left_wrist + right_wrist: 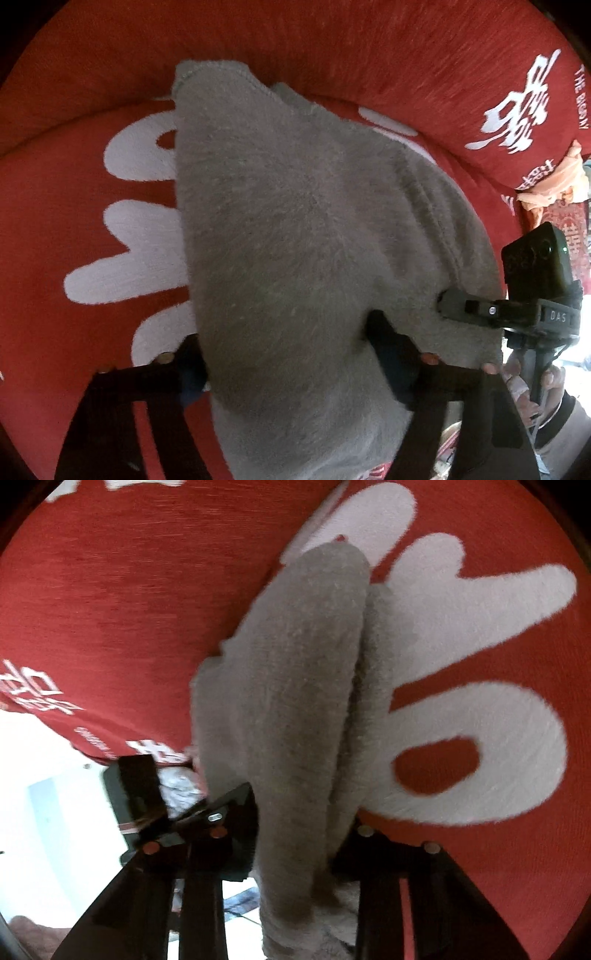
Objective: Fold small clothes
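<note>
- Writing: "DAS" in pale letters on the right gripper (443,304) body, lower right of the left wrist view. A small green light shows on the camera block (535,258) mounted above it.
- Writing: white print on the red cover (110,55), upper right of the same view: large stylised characters, not readable, with a vertical line starting "THE"; the rest is too blurred to read.
- More white print at the left edge of the right wrist view, also unreadable.
- Surface: red, ribbed fabric with big white rounded shapes (461,635); it fills most of both views.
- Room: bright, washed-out area at lower left of the right wrist view; floor tile glimpsed at bottom centre. Orange cloth (554,181) at the right edge of the left wrist view.
- Garment (295,221): grey, fuzzy knit, lying on the red cover, centre of both views, its near end running down between the fingers of each gripper.
- Left gripper (284,354): both fingers against the sides of the bunched grey cloth, gripping it.
- Right gripper (291,830): jaws narrow, clamped on a thick fold of the same garment.
- A hand (550,380) with a dark cuff holds the right gripper's handle, lower right of the left wrist view.
</note>
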Available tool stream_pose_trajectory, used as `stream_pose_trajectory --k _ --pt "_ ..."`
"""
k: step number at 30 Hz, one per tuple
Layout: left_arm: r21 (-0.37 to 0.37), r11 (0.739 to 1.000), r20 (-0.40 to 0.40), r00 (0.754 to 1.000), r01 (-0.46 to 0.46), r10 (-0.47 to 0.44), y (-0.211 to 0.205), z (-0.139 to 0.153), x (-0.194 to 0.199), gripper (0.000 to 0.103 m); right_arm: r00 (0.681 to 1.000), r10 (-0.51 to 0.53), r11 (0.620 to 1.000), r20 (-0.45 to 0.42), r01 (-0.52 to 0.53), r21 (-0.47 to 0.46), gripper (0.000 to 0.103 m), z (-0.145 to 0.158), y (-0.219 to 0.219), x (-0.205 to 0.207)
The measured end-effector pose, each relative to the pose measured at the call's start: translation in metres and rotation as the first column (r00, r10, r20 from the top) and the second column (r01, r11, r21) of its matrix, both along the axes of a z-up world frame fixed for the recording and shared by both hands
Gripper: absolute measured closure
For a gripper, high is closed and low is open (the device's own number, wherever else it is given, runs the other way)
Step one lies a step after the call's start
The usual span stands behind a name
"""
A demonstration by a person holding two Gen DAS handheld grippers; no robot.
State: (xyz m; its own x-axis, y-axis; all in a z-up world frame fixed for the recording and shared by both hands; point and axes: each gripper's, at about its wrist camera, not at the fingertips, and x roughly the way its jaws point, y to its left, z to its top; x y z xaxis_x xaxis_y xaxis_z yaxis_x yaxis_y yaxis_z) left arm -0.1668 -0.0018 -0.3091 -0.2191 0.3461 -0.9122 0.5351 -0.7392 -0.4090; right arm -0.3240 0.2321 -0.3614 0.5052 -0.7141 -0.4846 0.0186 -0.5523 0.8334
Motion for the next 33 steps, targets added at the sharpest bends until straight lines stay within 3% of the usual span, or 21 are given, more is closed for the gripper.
stream_pose_trajectory --k 2,4,9,15,22,28,33 --pt "0.013 1.000 -0.019 1.000 0.008 -0.008 -0.002 0.006 0.006 0.044 1.000 -0.014 0.999 0.011 0.015 -0.046 0.073 0.011 -0.004 0.006" --pt "0.014 1.000 -0.026 1.000 0.015 -0.014 -0.002 0.011 0.008 0.046 1.000 -0.017 0.997 0.007 0.017 -0.071 0.073 0.022 -0.011 0.013" --pt "-0.004 0.999 -0.058 0.998 0.033 -0.034 -0.003 0.035 0.026 0.046 1.000 -0.018 0.994 -0.013 0.016 -0.105 0.073 0.048 -0.024 0.031" --pt "-0.006 1.000 -0.096 0.995 0.001 -0.002 -0.027 0.074 0.074 0.046 1.000 -0.005 0.988 -0.013 0.003 -0.156 0.073 0.078 -0.038 0.071" --pt "-0.051 0.999 -0.049 0.999 -0.008 0.006 -0.052 0.079 0.153 0.046 0.999 0.026 0.984 0.045 -0.018 -0.176 0.073 0.071 -0.066 0.137" --pt "-0.039 0.997 0.059 0.996 -0.067 0.069 -0.073 0.035 0.206 0.046 0.993 0.075 0.994 0.087 -0.068 -0.082 0.073 0.035 -0.094 0.187" --pt "-0.012 0.993 0.030 0.992 -0.122 0.122 -0.089 0.035 0.240 0.046 0.990 0.137 0.987 -0.034 -0.133 0.093 0.054 0.040 -0.095 0.184"
